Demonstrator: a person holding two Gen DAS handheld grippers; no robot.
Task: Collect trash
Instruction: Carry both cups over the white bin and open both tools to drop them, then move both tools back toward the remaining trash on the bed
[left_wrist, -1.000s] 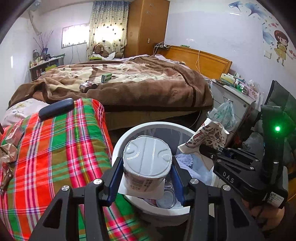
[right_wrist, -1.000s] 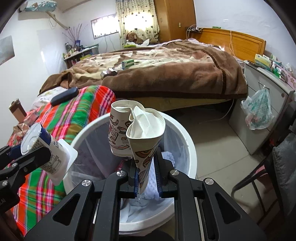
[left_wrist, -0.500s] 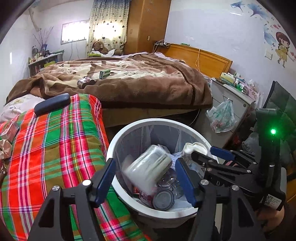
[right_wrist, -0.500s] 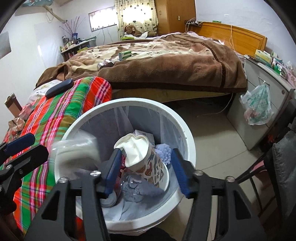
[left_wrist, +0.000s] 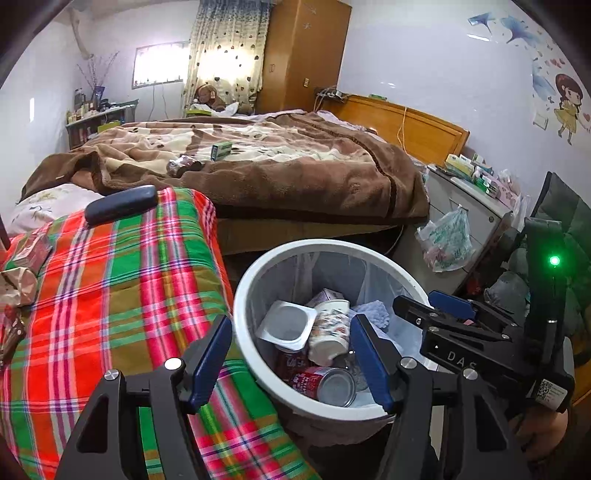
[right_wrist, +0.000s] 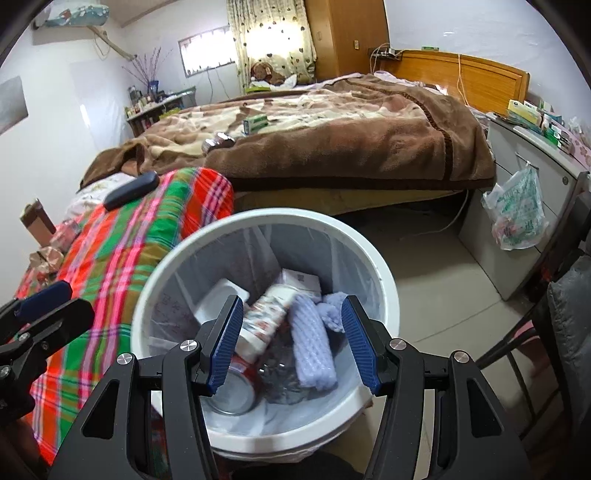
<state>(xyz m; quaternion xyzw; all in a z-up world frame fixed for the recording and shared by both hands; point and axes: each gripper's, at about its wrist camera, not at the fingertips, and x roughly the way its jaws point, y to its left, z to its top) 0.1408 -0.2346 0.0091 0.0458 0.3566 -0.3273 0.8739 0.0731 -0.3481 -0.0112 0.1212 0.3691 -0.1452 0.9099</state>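
Observation:
A white bin (left_wrist: 325, 245) with a clear liner stands beside the plaid cover. Inside lie a white foil-lidded tub (left_wrist: 286, 326), a patterned paper cup (left_wrist: 330, 328) and a red can (left_wrist: 325, 382). My left gripper (left_wrist: 290, 325) hovers open over the bin's near rim with nothing between its fingers. My right gripper (right_wrist: 291, 306) is open and empty above the same bin (right_wrist: 280, 218), over the paper cup (right_wrist: 269, 317) and a lilac foam sleeve (right_wrist: 312, 350). Each gripper shows in the other's view: the right gripper (left_wrist: 436, 306) at the right, the left gripper (right_wrist: 48, 306) at the left.
The plaid-covered surface (left_wrist: 110, 295) left of the bin carries a black case (left_wrist: 122, 205) and crumpled wrappers (left_wrist: 22, 280). Behind is a bed with a brown blanket (left_wrist: 295, 177), a green box (left_wrist: 221, 149) and a shiny wrapper on it. A plastic bag (left_wrist: 445, 243) hangs on a grey cabinet.
Both grippers opened. The white tub fell from the left one and the paper cup from the right one; both now lie in the bin.

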